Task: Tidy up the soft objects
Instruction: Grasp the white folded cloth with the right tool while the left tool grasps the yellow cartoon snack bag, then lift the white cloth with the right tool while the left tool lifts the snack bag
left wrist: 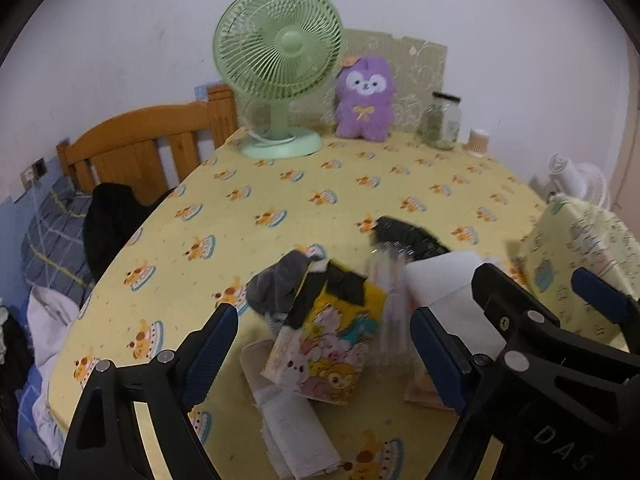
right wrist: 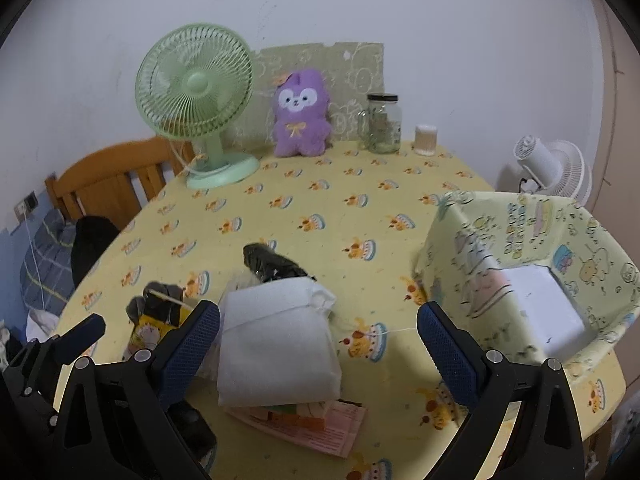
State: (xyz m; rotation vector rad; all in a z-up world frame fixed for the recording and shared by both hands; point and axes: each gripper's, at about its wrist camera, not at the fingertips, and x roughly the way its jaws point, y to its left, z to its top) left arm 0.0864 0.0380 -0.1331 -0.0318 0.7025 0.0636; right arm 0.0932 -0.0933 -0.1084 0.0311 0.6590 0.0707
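Left wrist view has my left tongs (left wrist: pixel 324 344) spread wide, holding nothing, hovering over the cartoon tissue pack (left wrist: pixel 324 344) with dark socks (left wrist: pixel 280 284) bunched on its far end. Right wrist view shows my right tongs (right wrist: pixel 318 344) equally spread and empty, straddling the white folded cloth (right wrist: pixel 276 344), which lies on a pink printed packet (right wrist: pixel 320 428) near the front edge of the bench (right wrist: pixel 320 208).

I judge the cloth light and limp; pinched at one corner it would likely unfold, so I would take it across the thick folded edge nearest me. The tissue pack looks squashy with a slick wrapper, so a grip across its short sides seems safest. A black wrapped bundle (right wrist: pixel 276 266) lies just beyond the cloth.

To the right stands the patterned fabric bin (right wrist: pixel 480 248), open-topped, with one white flat item (right wrist: pixel 548 308) already inside. Further back, a glass jar (right wrist: pixel 384 124) holds something greenish that I cannot identify
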